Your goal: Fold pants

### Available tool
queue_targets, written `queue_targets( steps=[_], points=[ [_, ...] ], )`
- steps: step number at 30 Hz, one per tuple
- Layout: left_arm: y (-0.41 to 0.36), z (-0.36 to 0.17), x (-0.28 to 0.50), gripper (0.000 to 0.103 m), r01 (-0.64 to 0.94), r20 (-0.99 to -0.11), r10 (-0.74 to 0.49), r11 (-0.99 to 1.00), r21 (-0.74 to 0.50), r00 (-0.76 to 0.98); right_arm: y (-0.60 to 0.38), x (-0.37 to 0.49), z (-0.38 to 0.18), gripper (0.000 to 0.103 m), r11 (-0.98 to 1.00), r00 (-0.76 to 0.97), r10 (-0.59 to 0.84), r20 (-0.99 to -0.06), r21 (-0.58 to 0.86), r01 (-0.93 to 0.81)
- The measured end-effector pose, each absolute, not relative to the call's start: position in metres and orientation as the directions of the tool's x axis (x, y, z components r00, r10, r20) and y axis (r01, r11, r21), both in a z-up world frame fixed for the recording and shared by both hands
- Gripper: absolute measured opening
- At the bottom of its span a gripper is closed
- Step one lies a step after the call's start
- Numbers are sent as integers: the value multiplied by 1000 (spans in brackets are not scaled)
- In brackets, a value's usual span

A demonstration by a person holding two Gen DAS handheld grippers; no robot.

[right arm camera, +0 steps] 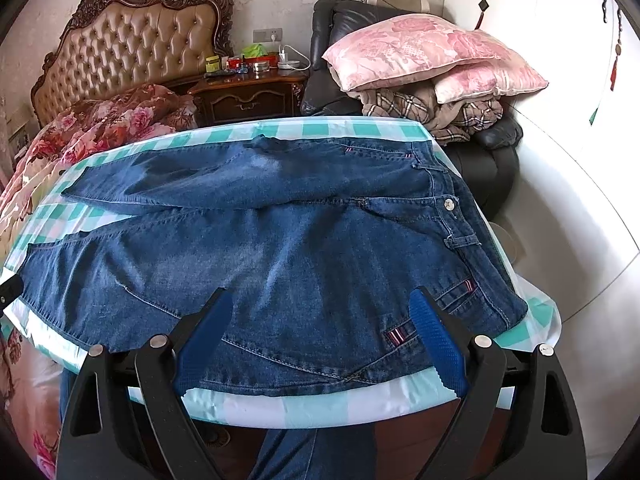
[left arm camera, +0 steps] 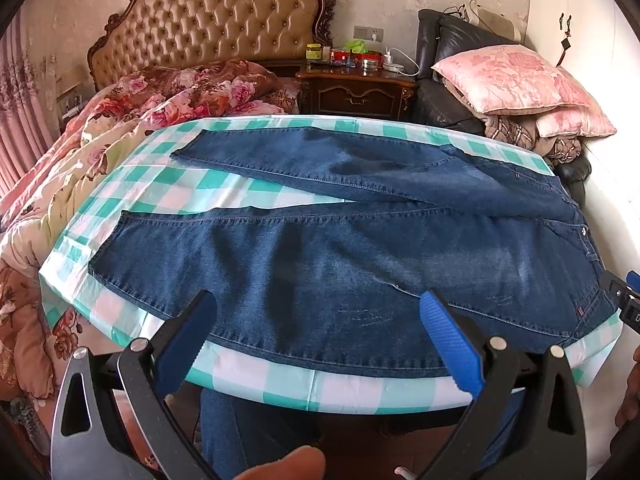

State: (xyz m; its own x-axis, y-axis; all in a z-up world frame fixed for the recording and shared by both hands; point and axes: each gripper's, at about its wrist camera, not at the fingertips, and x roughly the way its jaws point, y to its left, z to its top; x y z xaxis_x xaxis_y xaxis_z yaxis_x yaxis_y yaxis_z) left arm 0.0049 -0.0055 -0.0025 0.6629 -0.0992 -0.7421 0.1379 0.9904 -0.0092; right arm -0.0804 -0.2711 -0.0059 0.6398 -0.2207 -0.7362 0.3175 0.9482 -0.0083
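Observation:
Blue jeans (left arm camera: 320, 248) lie spread flat on a table with a green-and-white checked cloth (left arm camera: 256, 376). The legs point left and the waist with its button is at the right. My left gripper (left arm camera: 316, 300) is open above the near leg at the table's front edge. My right gripper (right arm camera: 320, 300) is open above the near hip and pocket of the jeans (right arm camera: 280, 240), by the waist. Neither holds anything. The right gripper also shows at the right edge of the left wrist view (left arm camera: 628, 300).
A bed with a floral quilt (left arm camera: 120, 128) and a tufted headboard stands left of the table. A dark wooden nightstand (left arm camera: 356, 88) with small items stands behind it. A black armchair with pink pillows (left arm camera: 516, 80) is at the back right. A white wardrobe (right arm camera: 560, 80) is on the right.

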Motion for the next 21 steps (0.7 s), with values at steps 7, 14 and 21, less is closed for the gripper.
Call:
queue_targets(
  steps=[7, 14, 21],
  points=[
    [-7, -2, 5, 102, 134, -742, -98, 991, -10, 663, -271, -79, -7, 87, 947, 637, -224, -738, -10, 321],
    [-3, -1, 6, 101, 132, -743, -102, 991, -18, 661, -272, -79, -7, 87, 947, 638, -222, -738, -8, 320],
    [-7, -2, 6, 102, 132, -743, -98, 991, -13, 662, -272, -78, -9, 87, 948, 638, -217, -739, -4, 318]
  ],
)
